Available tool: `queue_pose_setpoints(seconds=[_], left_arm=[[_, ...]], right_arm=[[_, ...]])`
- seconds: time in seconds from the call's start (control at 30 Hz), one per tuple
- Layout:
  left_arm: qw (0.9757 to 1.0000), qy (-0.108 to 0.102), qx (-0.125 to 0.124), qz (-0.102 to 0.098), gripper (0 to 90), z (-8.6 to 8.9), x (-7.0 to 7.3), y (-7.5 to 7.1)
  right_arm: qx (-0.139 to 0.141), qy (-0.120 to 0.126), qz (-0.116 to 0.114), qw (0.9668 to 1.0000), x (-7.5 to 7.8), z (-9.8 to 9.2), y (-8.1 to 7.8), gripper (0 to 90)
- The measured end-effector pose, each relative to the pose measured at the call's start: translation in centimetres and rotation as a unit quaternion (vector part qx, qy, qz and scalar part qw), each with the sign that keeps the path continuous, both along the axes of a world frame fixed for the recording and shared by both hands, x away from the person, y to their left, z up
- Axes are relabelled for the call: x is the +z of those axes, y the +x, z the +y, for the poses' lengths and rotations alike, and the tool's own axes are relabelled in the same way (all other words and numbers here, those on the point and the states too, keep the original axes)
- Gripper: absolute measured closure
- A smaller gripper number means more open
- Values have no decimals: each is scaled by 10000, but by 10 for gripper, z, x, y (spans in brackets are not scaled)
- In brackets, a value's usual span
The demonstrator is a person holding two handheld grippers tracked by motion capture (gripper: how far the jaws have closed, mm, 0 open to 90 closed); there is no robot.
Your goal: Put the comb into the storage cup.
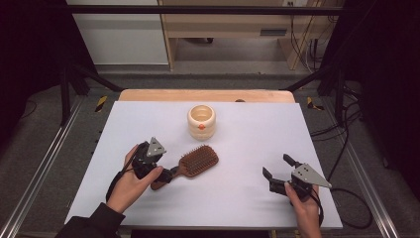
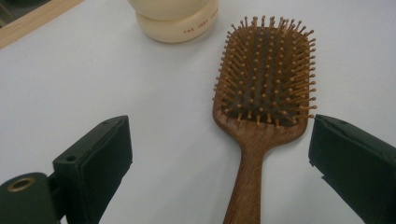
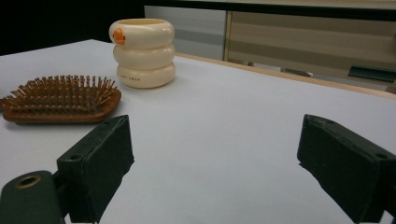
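A brown wooden paddle hairbrush [image 1: 198, 159] lies bristles up on the white table top [image 1: 247, 134], its handle pointing to the front left. My left gripper [image 1: 166, 176] is open over that handle. In the left gripper view the brush [image 2: 264, 74] runs up between the wide jaws of the left gripper [image 2: 219, 135], and neither pad touches it. A cream ringed cup [image 1: 201, 121] with an orange dot stands upright behind the brush. My right gripper [image 1: 278, 167] is open near the front right with nothing in it. The right gripper [image 3: 217, 135] faces the cup [image 3: 142, 51] and the brush [image 3: 60, 100].
A wooden table edge [image 1: 205, 95] runs along the back of the white top. Metal rails [image 1: 44, 163] flank both sides. Cables [image 1: 346, 148] lie on the floor at the right. A light wooden cabinet [image 1: 223, 25] stands beyond the table.
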State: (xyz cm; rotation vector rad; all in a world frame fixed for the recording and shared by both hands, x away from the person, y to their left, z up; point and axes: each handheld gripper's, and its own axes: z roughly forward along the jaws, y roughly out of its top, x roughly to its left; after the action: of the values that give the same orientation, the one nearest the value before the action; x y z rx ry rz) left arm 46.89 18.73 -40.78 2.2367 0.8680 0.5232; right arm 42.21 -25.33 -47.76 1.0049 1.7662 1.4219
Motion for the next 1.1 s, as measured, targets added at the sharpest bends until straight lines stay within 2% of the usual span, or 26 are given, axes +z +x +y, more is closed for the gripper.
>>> queue_pose_setpoints(seconds=[0.13,0.27,0.33,0.53,0.7,0.77,0.93,1.1], left_arm=[[9999,107,-97,83,59,-2,-1,3],[9997,10,-76,211,58,-1,-3,7],[9998,37,-13,218,54,-1,-3,9],[9996,19,-30,264,54,0,-6,13],[9995,39,-130,292,54,0,-9,17],[9993,-22,-128,342,54,0,-10,20],[9987,29,-153,483,55,1,-13,20],[9983,-30,-101,568,53,-3,-13,26]], right_arm=[[9,8,-18,10000,0,0,0,105],[-12,-12,-5,10000,0,0,-1,103],[-19,-4,-3,10000,0,0,-1,103],[-26,-14,16,10000,0,0,0,102],[2,-34,-16,10000,1,1,-1,103],[10,-54,-11,10000,0,1,0,102],[10,-50,6,10000,0,1,-1,102],[33,-93,-8,10000,0,3,-1,102]])
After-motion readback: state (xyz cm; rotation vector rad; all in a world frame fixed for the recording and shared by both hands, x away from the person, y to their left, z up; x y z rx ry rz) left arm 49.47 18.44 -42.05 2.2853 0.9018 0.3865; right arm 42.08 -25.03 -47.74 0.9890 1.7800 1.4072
